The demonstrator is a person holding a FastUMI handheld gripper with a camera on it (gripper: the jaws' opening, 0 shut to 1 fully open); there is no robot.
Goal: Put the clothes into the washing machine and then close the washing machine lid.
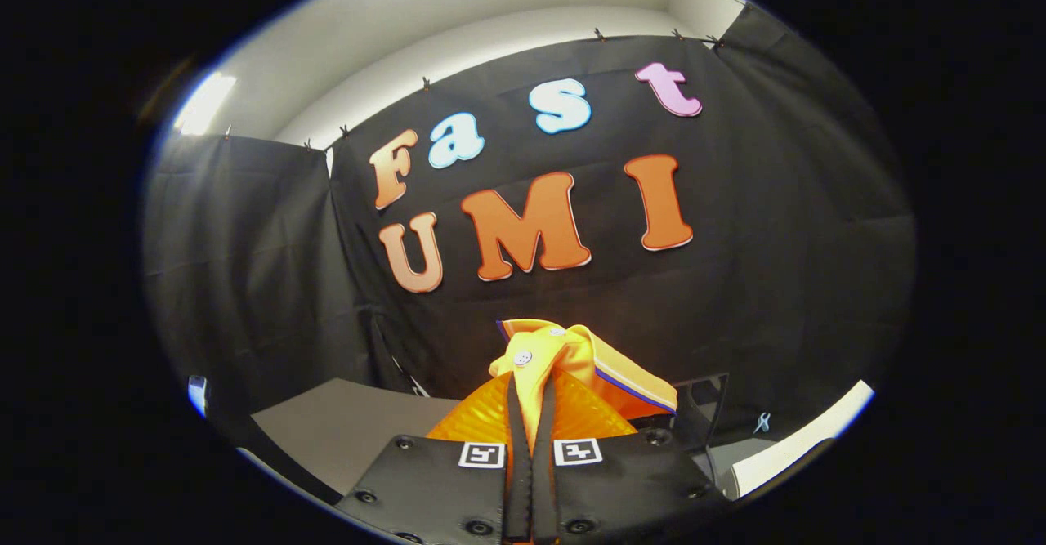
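My gripper (pixel 531 414) is shut on an orange-yellow garment (pixel 572 357), a shirt with small white buttons and a dark-edged collar. The cloth is pinched between both fingers and bunches up just ahead of the tips, lifted well above the surfaces below. More of the orange fabric hangs down on either side of the fingers. A pale curved edge (pixel 797 447) shows low on the right; I cannot tell if it belongs to the washing machine.
A grey flat surface (pixel 343 431) lies low to the left of the fingers. A dark framed object (pixel 703 414) stands right of the garment. The booth's black cloth wall (pixel 776 283) hangs beyond.
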